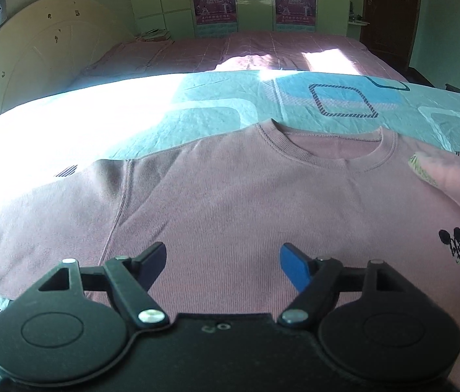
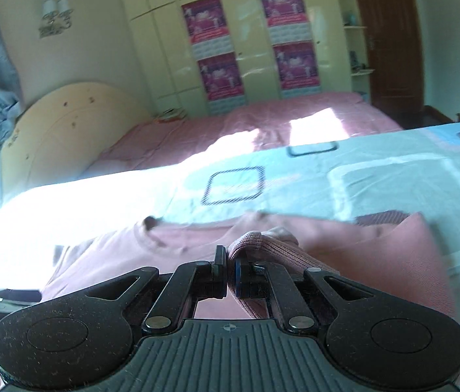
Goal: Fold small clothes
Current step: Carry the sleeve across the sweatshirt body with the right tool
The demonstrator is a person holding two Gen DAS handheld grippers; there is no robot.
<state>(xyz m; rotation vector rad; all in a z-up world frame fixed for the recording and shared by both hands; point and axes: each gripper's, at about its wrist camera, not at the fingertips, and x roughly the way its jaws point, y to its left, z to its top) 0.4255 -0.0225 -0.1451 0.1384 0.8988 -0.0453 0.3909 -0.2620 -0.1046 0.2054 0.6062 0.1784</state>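
While the pink sweatshirt [image 1: 230, 202] lies flat across the middle of the frame on the blue bedsheet [image 1: 197, 111], folding has barely begun. The right gripper [image 2: 229, 266] is clamped on a sleeve [image 2: 262, 245] at lower centre; the left gripper [image 1: 223, 266] hangs open over the chest, and the other sleeve and body look unfolded.

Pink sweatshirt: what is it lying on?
The pink sweatshirt lies on a light blue bedspread printed with rounded squares. The pattern under the shirt is covered, so anything beneath it cannot be seen.
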